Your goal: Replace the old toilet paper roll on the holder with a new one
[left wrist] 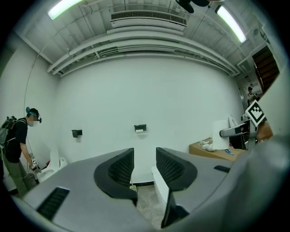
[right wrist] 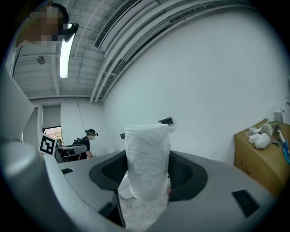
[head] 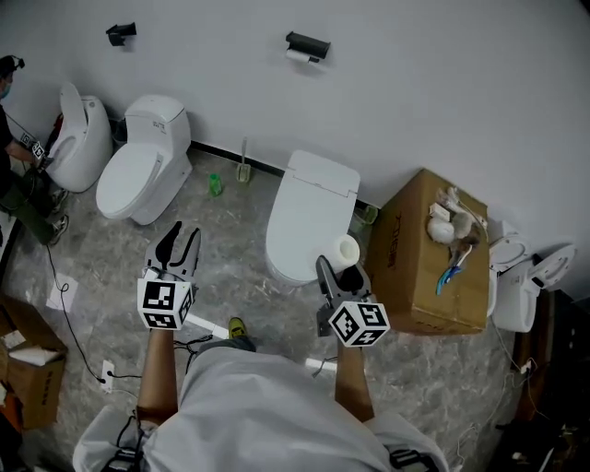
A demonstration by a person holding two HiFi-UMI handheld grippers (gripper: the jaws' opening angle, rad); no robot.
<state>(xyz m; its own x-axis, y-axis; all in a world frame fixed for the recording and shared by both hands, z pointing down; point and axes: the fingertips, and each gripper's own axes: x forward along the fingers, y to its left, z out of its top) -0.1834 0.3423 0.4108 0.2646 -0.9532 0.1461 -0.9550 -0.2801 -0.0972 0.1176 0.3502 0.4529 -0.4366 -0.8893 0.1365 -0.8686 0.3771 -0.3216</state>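
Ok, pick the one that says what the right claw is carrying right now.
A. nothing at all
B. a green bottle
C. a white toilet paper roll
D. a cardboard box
C: in the right gripper view the right claw is closed on a white toilet paper roll that stands upright between its pads, and the head view shows the same roll at that claw's tip.

A test lab got up as a washroom: several toilets (head: 138, 175) stand along one white wall (head: 415, 83), two paper holders (head: 307, 44) are fixed above, cardboard boxes (head: 419, 253) sit on the floor (head: 240, 277), with bare ducts (left wrist: 149, 18) and strip lights (left wrist: 68, 7) overhead.
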